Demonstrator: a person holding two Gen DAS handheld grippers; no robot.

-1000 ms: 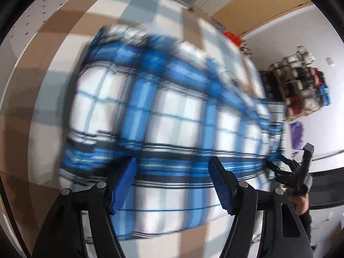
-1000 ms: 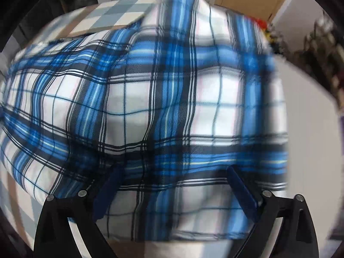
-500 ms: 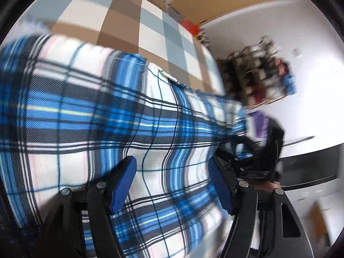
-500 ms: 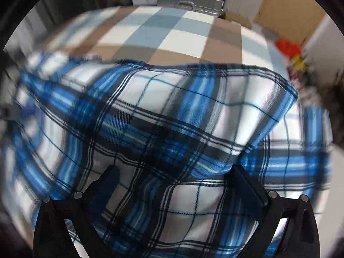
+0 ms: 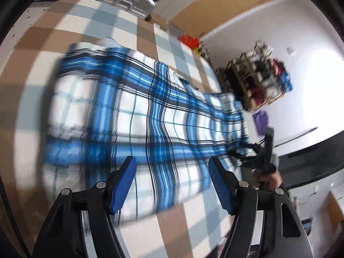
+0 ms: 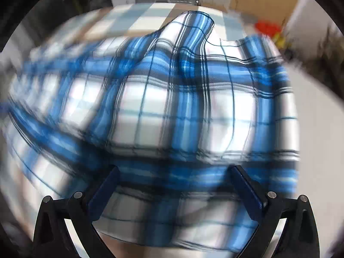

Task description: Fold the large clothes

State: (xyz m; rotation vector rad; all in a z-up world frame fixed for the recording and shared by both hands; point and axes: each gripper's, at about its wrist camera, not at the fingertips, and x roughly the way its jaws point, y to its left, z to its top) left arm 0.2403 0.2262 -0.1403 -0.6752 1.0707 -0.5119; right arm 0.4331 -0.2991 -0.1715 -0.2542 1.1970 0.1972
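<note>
Both tongs [image 5: 172,182] agape above shirt [image 5: 139,118]

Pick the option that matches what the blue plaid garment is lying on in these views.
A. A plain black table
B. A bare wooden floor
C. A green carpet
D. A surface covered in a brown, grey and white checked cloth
D: the left wrist view shows the blue plaid garment spread over the brown, grey and white checked cloth, whose squares show all around its edges.
</note>
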